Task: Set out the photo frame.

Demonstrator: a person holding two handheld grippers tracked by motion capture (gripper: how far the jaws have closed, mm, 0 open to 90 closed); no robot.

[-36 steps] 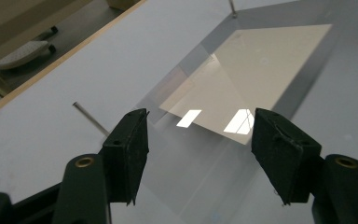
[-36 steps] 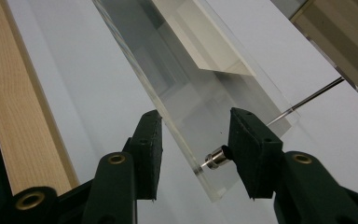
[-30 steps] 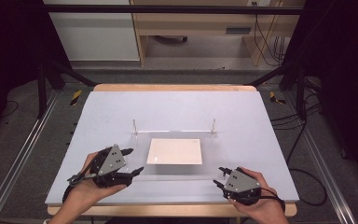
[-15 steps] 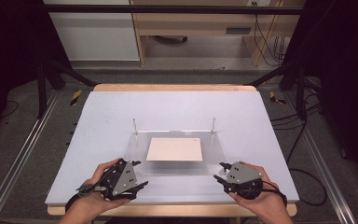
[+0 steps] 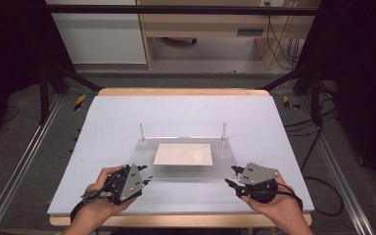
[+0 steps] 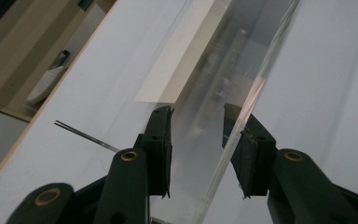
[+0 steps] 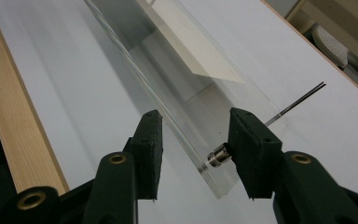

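While the clear acrylic plate (image 5: 186,161) is lifted at its near edge, it is seen tilted, its far edge kept down by the two thin upright pins (image 5: 141,131) beyond it on the white table (image 5: 103,122). Its long axis is laid across from one gripper to the other, and its flat face is turned up and toward the person. A cream paper sheet (image 5: 183,154) is seen under the plate, between the two grippers and a little beyond them, with its long side along the same axis. At the plate's near left corner the left gripper (image 5: 144,177) is placed; in the left gripper view its jaws have just been closing, and the plate's edge (image 6: 242,116) is seen passing between them, close by the right-hand pad (image 6: 247,154), though a gap is left at the other pad, so firm contact cannot be told. At the near right corner the right gripper (image 5: 231,176) is placed; in the right gripper view the plate's corner (image 7: 205,163) is seen between its jaws, and a small metal stud (image 7: 218,156) on that corner is met by the right-hand pad (image 7: 249,149), while the left-hand pad stands clear of the plate. Each gripper is carried by a hand (image 5: 100,196) at the table's near wooden edge (image 7: 14,107).
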